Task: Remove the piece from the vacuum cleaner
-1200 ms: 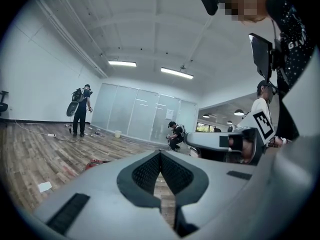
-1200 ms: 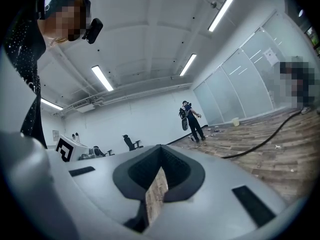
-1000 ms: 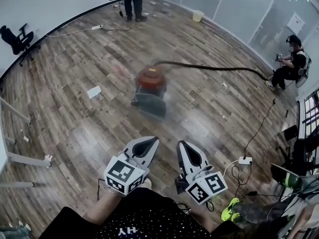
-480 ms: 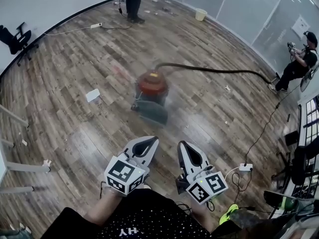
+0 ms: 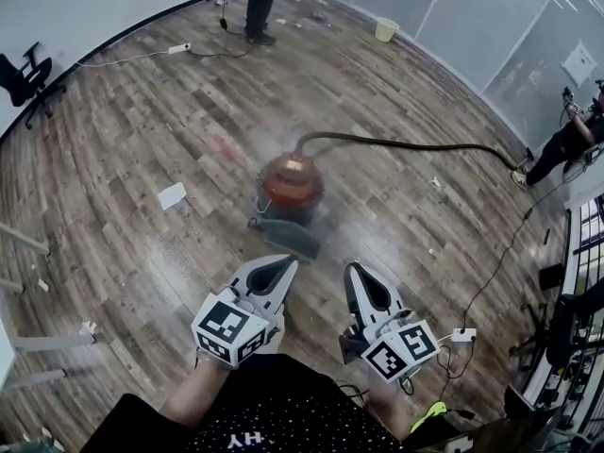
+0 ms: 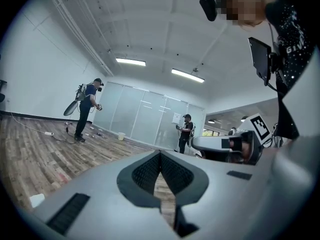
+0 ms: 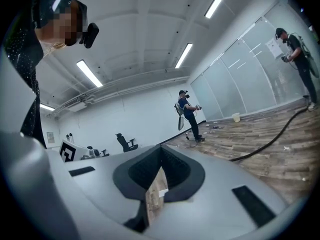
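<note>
Closer now is the red vacuum cleaner (image 5: 289, 179). Left gripper (image 5: 287, 262) and right gripper (image 5: 352, 269) are both closed tight, holding nothing. Cut-off shirt (image 5: 283, 399) letters read "HY".

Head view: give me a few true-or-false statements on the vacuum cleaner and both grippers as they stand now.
1. The left gripper and the right gripper both have shut jaws with nothing between them. True.
2. A hose runs from the vacuum cleaner toward the right of the head view. True.
3. The left gripper touches the vacuum cleaner. False: both grippers are held apart from it, and it stands ahead of them.
4. The vacuum cleaner stands on a table. False: it stands on the wooden floor.
5. A person stands at the far end of the room. True.
</note>
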Tool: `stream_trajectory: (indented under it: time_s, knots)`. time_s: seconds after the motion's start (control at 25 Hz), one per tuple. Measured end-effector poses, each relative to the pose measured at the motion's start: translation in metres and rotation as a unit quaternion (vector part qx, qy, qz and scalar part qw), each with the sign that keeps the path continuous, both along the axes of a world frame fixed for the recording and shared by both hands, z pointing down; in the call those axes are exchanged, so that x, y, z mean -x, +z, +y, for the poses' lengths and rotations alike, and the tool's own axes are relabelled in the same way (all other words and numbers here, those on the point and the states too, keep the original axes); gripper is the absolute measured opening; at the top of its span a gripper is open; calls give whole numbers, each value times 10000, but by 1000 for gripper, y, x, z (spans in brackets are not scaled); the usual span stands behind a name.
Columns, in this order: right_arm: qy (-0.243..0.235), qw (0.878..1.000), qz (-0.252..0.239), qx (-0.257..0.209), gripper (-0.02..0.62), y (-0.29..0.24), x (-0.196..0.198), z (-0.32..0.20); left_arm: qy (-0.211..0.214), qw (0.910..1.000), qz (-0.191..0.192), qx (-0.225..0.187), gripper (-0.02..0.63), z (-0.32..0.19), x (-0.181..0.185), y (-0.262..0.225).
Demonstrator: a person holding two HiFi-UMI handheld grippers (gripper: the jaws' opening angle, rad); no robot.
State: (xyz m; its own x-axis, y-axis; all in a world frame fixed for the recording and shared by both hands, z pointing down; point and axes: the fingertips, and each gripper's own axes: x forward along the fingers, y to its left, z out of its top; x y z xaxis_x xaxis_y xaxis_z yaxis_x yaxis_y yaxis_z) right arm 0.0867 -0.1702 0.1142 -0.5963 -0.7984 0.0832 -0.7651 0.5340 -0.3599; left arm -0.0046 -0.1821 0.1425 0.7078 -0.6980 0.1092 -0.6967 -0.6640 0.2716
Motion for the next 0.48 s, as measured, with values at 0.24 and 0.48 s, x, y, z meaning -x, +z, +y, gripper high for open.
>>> stream_trajectory:
  time_s: [0.24,0.48]
  knots:
    - [61,9999,-83,44,11,6,4,-63,48,10000,-1,19,6,-68,17,13]
    - [186,9993,-246,228,11,24,-10,-96,66,9999,-7,91,6,-111,18,33]
